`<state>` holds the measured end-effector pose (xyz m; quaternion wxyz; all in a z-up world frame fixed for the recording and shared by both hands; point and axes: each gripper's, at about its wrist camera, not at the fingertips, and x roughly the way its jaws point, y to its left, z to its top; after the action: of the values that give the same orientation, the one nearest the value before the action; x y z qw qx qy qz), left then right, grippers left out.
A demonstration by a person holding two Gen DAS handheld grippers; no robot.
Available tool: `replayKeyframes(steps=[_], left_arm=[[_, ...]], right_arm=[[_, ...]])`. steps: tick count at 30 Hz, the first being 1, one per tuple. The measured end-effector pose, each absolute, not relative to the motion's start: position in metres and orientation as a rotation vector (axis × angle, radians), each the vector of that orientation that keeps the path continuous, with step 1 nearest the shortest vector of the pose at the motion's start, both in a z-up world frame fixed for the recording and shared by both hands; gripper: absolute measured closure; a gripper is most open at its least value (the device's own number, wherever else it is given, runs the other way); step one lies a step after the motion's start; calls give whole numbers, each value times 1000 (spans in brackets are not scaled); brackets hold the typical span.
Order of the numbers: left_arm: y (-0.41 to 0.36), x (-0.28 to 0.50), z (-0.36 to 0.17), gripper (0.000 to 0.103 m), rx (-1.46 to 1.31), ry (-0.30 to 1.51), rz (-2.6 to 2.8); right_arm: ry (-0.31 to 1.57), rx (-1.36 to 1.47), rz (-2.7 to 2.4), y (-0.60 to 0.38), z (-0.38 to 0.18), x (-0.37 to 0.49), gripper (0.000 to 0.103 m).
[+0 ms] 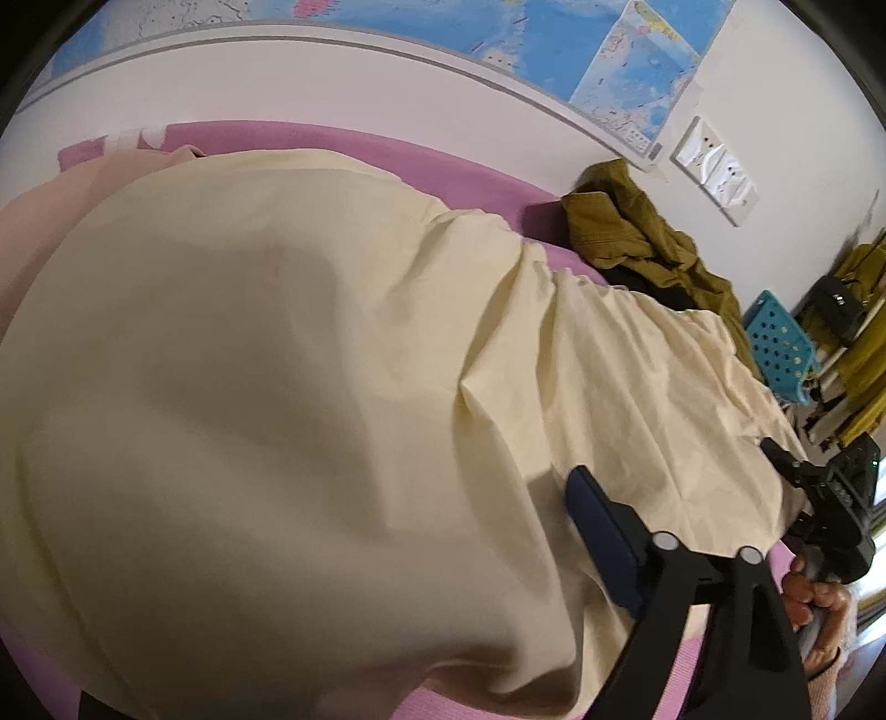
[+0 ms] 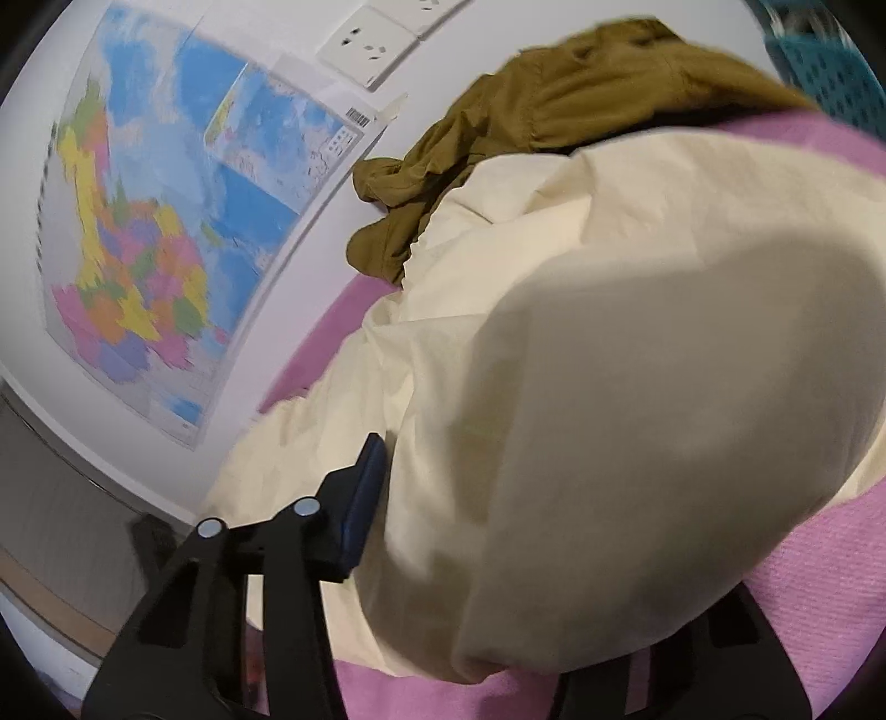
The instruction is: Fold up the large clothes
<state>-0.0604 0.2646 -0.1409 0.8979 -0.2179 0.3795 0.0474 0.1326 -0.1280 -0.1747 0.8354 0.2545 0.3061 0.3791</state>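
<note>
Pale cream garment [image 1: 266, 354]: thin woven cloth, matt, softly creased, gathered into fine pleats along one edge. It is spread wide over a pink textured mat [image 1: 343, 138] that runs along the foot of a white wall. In the right wrist view the same cloth [image 2: 637, 387] billows up in a rounded hump close to the lens.

Left gripper [image 1: 653, 559]: black plastic frame with two silver pivot pins and a dark blue pad. One finger [image 1: 601, 531] lies against the cloth near its lower right edge; the other finger is out of view, so whether cloth is pinched cannot be told. Jaws stand wide.

Right gripper [image 2: 482, 515]: same build. Its visible finger [image 2: 362, 498] sits at the left flank of the hump; the cloth covers the other finger, so a grasp cannot be confirmed.

A bare hand [image 1: 819, 609] holds the second tool's handle at the mat's edge.

Olive-brown crumpled garment [image 1: 637, 232]: heaped against the wall, just beyond the cream cloth's pleated edge.

Teal perforated plastic basket [image 1: 775, 349]: farther right.

Coloured paper wall map [image 2: 166, 221] and white wall socket plate [image 2: 368, 47]: above the mat.
</note>
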Motion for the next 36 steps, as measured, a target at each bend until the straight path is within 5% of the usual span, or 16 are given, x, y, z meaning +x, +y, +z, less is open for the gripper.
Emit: replayKeyframes(steps=[7,10,15,17,20,22,25,27,29,33,36], left_arm=[[264,-58,-139,26,-440,798,134],[265,-57,-139,27,-437,806,131],[271,-64,-136,60,-460,804,115],[272,-66,-135,60,-454,803,98],[280,-63,-142,44,-515,817,63],[281,-61,-142,39,-530,805,39],[278,-56,-142,35,-518,803,34],[277,-53,-140,36,-518,818,44],[278,-52,-139,49,-526,832,60],[280,-56,-128,71,-518,835,53],[276,-61,-110,78,-485,815,34]], right_arm=[[665,513,816,-120,-173,135,51],[648,480,805,-118,-172,133,70],[588,498,879,-124,-159,120,83],[615,474,881,-120,-160,123,74],[687,474,882,-113,-170,134,55],[706,476,879,-108,-175,139,52],[698,474,884,-103,-175,144,52],[695,471,871,-102,-175,143,66],[689,487,880,-104,-172,142,83],[620,459,937,-102,-143,125,89],[559,423,971,-96,-115,111,90]])
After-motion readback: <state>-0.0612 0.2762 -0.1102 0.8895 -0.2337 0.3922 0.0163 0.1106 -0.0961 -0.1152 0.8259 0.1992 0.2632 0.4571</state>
